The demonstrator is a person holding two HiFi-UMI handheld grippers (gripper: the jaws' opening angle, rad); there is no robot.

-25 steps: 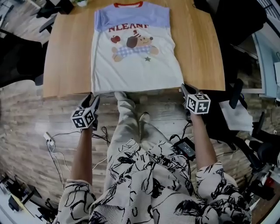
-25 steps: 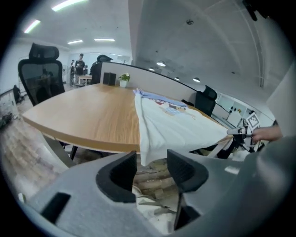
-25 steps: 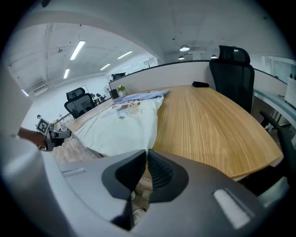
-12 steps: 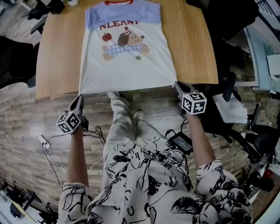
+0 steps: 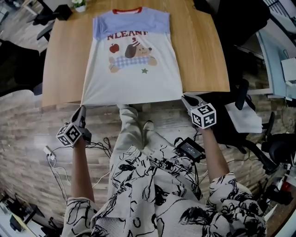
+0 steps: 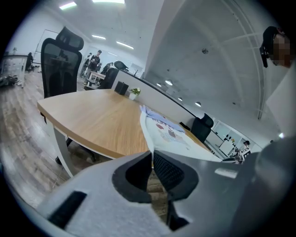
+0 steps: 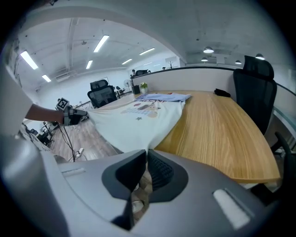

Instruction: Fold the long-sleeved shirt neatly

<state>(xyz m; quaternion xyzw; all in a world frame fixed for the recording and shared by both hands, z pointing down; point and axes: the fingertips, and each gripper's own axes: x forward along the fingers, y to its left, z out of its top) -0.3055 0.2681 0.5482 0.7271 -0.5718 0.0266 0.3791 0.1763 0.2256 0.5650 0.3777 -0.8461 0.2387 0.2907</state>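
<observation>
A white shirt (image 5: 132, 69) with a blue yoke, red collar and a dog print lies flat on the wooden table (image 5: 62, 65), collar far, hem at the near edge. My left gripper (image 5: 82, 110) is shut on the hem's left corner. My right gripper (image 5: 185, 98) is shut on the hem's right corner. In the left gripper view the cloth (image 6: 166, 134) runs from the closed jaws (image 6: 152, 159) across the table. In the right gripper view the hem (image 7: 134, 122) stretches taut from the jaws (image 7: 146, 159) toward the left gripper (image 7: 69, 115).
A small potted plant (image 5: 78, 3) stands at the table's far left corner. Black office chairs (image 5: 245, 95) stand to the right. Cables (image 5: 51, 150) and a power adapter (image 5: 192, 149) lie on the floor by the person's legs (image 5: 134, 134).
The left gripper's jaws, open at the hem's left corner a second ago, have shut on it. Both grippers have risen a little, and the hem is drawn taut between them.
</observation>
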